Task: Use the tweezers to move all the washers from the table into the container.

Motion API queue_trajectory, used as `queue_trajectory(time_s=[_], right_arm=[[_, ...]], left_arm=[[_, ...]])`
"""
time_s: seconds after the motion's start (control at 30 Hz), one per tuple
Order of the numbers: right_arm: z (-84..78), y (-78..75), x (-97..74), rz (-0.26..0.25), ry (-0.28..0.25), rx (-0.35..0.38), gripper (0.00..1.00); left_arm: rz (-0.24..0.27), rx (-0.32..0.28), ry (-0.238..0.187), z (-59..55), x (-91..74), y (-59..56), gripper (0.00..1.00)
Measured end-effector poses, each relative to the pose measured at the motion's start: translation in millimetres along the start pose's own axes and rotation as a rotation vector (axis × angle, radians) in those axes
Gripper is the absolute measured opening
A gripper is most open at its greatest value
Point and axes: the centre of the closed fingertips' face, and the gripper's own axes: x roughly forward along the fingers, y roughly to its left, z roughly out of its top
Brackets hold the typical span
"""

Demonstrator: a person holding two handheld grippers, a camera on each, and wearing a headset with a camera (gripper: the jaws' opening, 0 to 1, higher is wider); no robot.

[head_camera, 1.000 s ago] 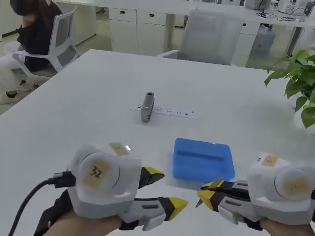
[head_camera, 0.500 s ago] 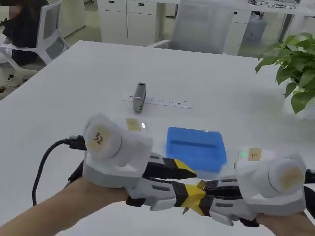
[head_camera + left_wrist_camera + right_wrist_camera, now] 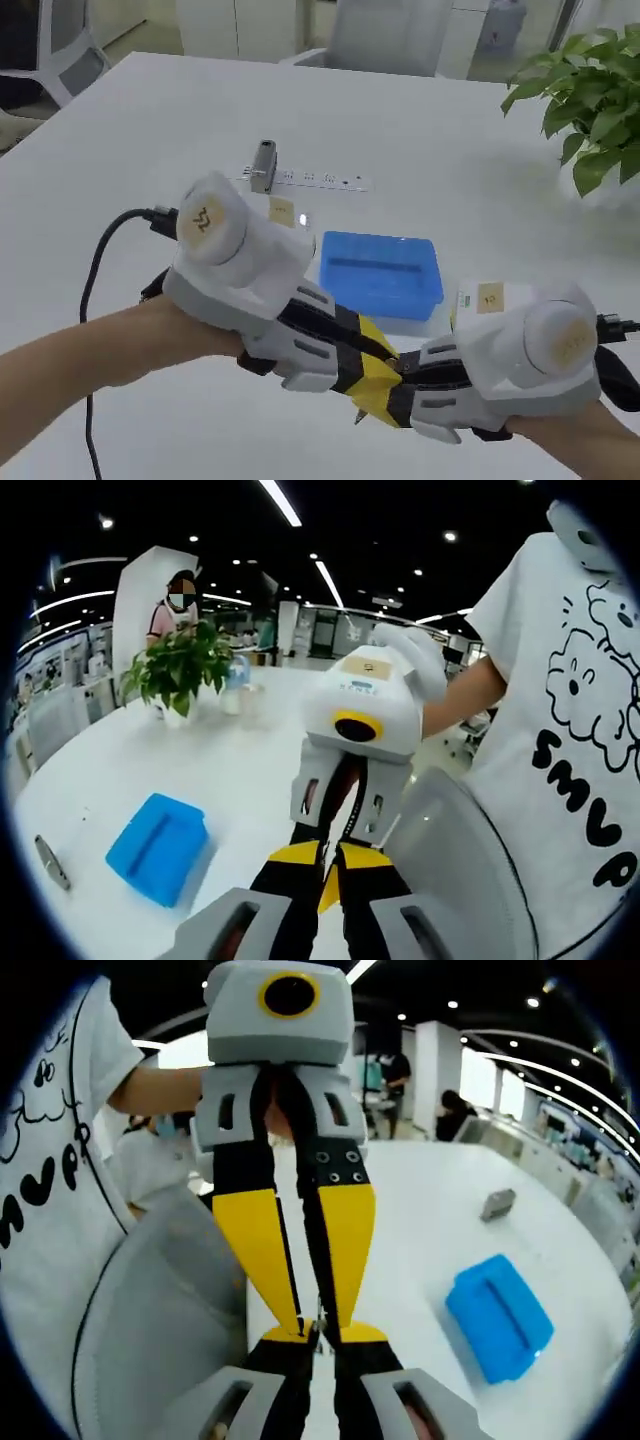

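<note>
The white tabletop (image 3: 130,130) spreads wide in the head view. Near its middle lies a blue container (image 3: 380,272), a shallow rectangular tray with its open side up. At the container's 11 o'clock, apart from it, a white power strip (image 3: 325,181) lies flat, running from 9 to 3 o'clock. A grey block (image 3: 264,165) sits at its 9 o'clock end. A leafy green plant (image 3: 590,90) rises at the tabletop's 2 o'clock side.

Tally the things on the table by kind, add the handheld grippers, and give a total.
blue container: 1
power strip: 1
grey plug on the strip: 1
potted plant: 1
grippers: 2 (left gripper, right gripper)
Total: 6
</note>
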Motion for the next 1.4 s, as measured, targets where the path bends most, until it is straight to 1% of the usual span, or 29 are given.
queue_trajectory(time_s=[0.07,0.1,0.13,0.23,0.27,0.37,0.4,0.43,0.47,0.5,0.57,0.6,0.63,0.7,0.8,0.83,0.93,1.03,1.1,1.13,1.2,1.23,1.37,1.4], right_arm=[[-1.9,2.0,0.5,0.008,0.011,-0.012,0.03],[-3.0,2.8,0.7,0.010,0.017,-0.016,0.03],[-3.9,3.5,0.9,0.012,0.022,-0.024,0.03],[-6.4,3.3,0.3,0.010,0.028,-0.031,0.03],[-7.7,2.4,0.0,0.008,0.030,-0.029,0.03],[-12.6,-2.7,-1.6,-0.005,0.033,-0.017,0.03],[-14.2,-4.9,-2.5,-0.012,0.034,-0.013,0.03],[-15.4,-6.7,-2.9,-0.018,0.036,-0.009,0.03],[-17.2,-10.1,-3.4,-0.029,0.040,-0.008,0.03],[-18.3,-11.4,-3.8,-0.029,0.045,-0.009,0.03],[-21.3,-15.4,-4.6,-0.034,0.062,-0.018,0.04],[-22.6,-17.4,-5.1,-0.039,0.070,-0.028,0.04],[-24.6,-21.3,-5.9,-0.046,0.083,-0.038,0.04],[-26.4,-27.5,-6.2,-0.056,0.087,-0.041,0.04],[-30.6,-38.7,-5.8,-0.072,0.096,-0.026,0.05],[-33.2,-44.2,-5.4,-0.086,0.101,-0.025,0.05],[-40.7,-52.8,-3.5,-0.107,0.123,-0.029,0.05],[-48.8,-58.8,-0.9,-0.125,0.148,-0.047,0.05],[-55.0,-63.0,1.3,-0.133,0.165,-0.051,0.05],[-58.6,-66.1,1.9,-0.146,0.178,-0.045,0.05],[-63.5,-70.6,2.4,-0.168,0.186,-0.046,0.05],[-65.6,-72.7,2.7,-0.177,0.184,-0.034,0.05],[-76.1,-77.7,6.4,-0.215,0.165,0.091,0.06],[-78.0,-79.0,6.8,-0.226,0.160,0.108,0.07]], left_arm=[[-0.012,0.021,0.020,-2.0,2.4,-1.4,0.00],[-0.018,0.024,0.024,-2.3,2.8,-2.4,0.00],[-0.029,0.040,0.030,-3.0,3.3,-3.9,0.00],[-0.030,0.066,0.034,-3.7,3.4,-2.9,0.00],[-0.029,0.086,0.035,-4.3,3.2,-2.3,0.00],[-0.009,0.111,0.037,-5.8,3.0,1.5,0.00],[0.013,0.143,0.037,-5.7,3.3,5.2,0.00],[0.030,0.159,0.042,-6.4,3.4,8.0,0.00],[0.030,0.155,0.039,-6.9,4.9,6.9,0.00],[0.035,0.161,0.037,-7.0,5.9,7.3,0.00],[0.051,0.195,0.042,-7.5,8.2,9.1,0.00],[0.060,0.202,0.049,-8.1,8.9,10.4,0.00],[0.077,0.216,0.062,-9.4,9.2,13.9,0.00],[0.096,0.232,0.073,-10.9,9.3,19.1,0.00],[0.131,0.236,0.093,-16.2,10.7,29.0,0.00],[0.152,0.261,0.110,-20.0,11.8,34.3,0.00],[0.176,0.281,0.152,-29.1,17.8,42.2,0.00],[0.188,0.298,0.177,-35.6,24.4,49.7,0.00],[0.190,0.294,0.185,-39.2,29.8,54.9,0.00],[0.194,0.296,0.190,-41.1,32.7,58.0,0.00],[0.198,0.298,0.198,-43.2,37.1,63.5,0.00],[0.196,0.296,0.200,-43.9,38.7,65.0,0.00],[0.183,0.297,0.222,-50.9,47.9,70.8,0.00],[0.182,0.299,0.226,-52.0,49.4,71.2,0.00]])
